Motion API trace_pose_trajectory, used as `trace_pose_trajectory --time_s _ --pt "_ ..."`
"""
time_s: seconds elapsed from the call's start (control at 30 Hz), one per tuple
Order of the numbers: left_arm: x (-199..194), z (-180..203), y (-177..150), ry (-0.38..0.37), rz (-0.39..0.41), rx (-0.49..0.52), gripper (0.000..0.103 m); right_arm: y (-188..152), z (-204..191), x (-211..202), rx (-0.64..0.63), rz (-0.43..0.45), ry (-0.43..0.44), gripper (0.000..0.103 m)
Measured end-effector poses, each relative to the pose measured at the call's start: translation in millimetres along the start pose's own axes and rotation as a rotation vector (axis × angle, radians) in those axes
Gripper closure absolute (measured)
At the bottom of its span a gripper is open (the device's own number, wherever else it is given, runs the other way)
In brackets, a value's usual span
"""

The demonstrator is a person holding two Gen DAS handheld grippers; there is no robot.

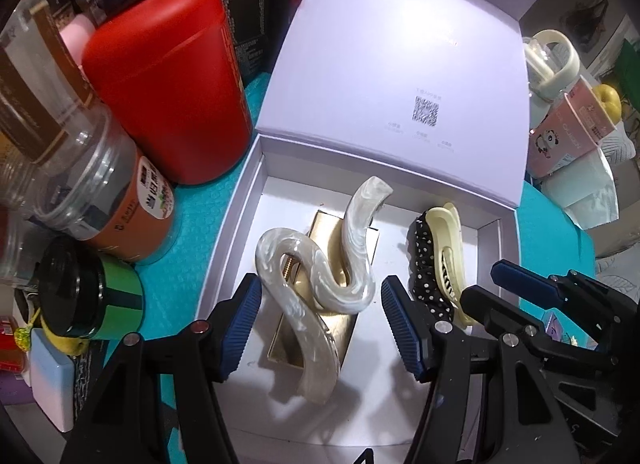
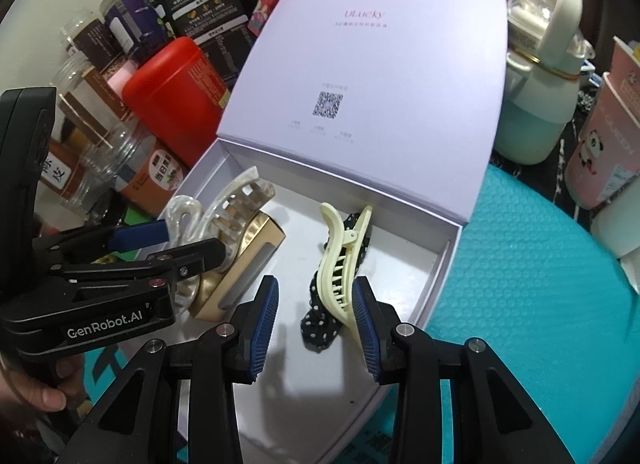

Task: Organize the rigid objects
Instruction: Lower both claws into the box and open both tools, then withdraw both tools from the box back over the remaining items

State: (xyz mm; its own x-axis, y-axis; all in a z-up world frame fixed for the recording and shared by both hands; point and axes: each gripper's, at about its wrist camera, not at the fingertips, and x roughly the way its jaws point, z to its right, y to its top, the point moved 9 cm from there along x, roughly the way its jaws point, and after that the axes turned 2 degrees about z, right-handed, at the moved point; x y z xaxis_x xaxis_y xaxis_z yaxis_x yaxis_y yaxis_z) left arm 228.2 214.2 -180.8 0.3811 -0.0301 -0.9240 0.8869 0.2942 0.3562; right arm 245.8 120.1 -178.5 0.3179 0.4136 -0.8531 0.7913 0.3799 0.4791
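Box: lavender box (image 1: 224, 264) lies open on the teal mat (image 2: 540, 284), lid (image 1: 400, 64) propped upright behind it.
Contents counted: three hair clips and one gold bar piece (image 1: 340, 240), all inside the box.
Pearl clip (image 1: 320, 276): lies on the gold bar piece at the box's left side; judged light, stiff, glossy and likely slippery; its narrow waist looks the surest hold.
Cream clip (image 2: 340, 264): rests partly over a black polka-dot clip (image 2: 320, 328) at the right side; judged light, with brittle teeth; best taken across its solid spine.
Left gripper (image 1: 320, 324): jaws parted, one either side of the pearl clip, no pad seen pressing.
Right gripper (image 2: 316, 328): jaws parted; one pad close beside the cream clip's lower end, contact uncertain, nothing clamped.
Surroundings: one red canister (image 1: 168, 76); several jars.
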Motion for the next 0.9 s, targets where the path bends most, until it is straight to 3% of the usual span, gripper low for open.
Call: trace_pose_trajectory --time_s 0.47,0.9 --pt "-60 11 8 0.013 0.087 0.053 0.041 3 -9 -59 -0.028 0.086 -0.016 0.065" --pt "-143 38 8 0.007 0.204 0.115 0.041 14 -25 -139 -0.054 0.222 -0.052 0.062"
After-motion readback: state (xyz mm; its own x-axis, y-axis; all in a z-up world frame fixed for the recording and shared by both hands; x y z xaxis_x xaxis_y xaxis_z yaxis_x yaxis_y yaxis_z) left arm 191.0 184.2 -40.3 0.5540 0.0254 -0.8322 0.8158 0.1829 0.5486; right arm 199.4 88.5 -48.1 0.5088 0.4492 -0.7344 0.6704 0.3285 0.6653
